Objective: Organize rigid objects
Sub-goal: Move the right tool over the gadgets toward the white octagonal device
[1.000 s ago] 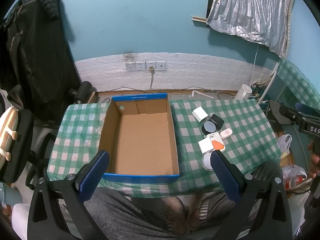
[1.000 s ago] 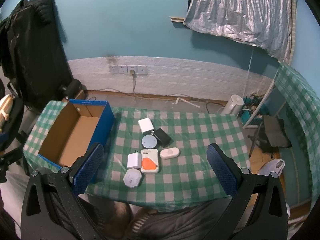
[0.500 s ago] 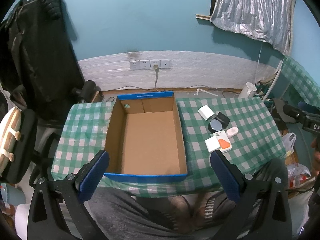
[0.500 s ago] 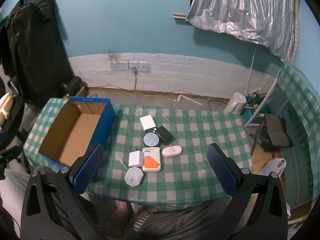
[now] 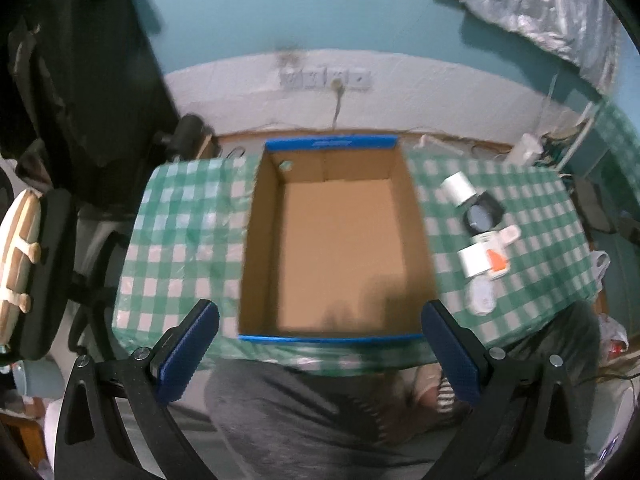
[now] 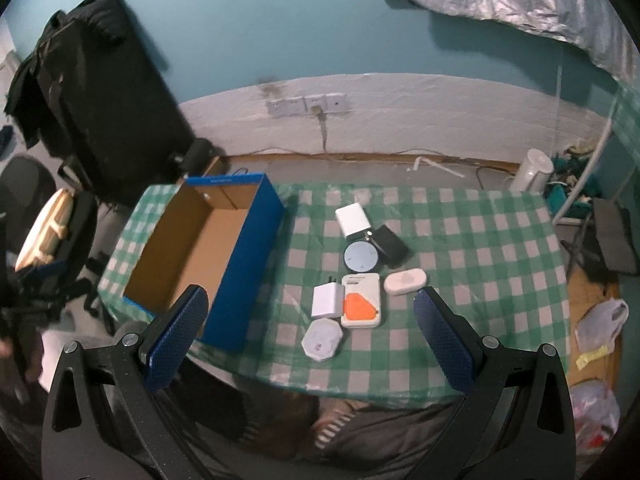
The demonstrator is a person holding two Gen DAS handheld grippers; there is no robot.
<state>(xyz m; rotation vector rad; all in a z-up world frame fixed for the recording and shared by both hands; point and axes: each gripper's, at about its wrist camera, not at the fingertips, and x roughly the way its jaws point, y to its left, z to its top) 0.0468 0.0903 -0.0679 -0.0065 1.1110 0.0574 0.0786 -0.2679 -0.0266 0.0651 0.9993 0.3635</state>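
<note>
An empty cardboard box with blue sides sits on the green checked table. Right of it lies a cluster of small items: a white square block, a black case, a grey round disc, a white oval case, a white charger, a white slab with an orange patch and a white octagonal puck. My left gripper hangs open above the box's near edge. My right gripper hangs open above the cluster's near side. Both hold nothing.
The person's grey-clad legs are under the table's near edge. A dark jacket hangs at the left wall, with a chair beside the table. Wall sockets, a white kettle and clutter lie on the floor behind.
Both grippers have drifted closer to the table and a little left, so the box and the items sit nearer and more to the right in view. Jaws stay open.
</note>
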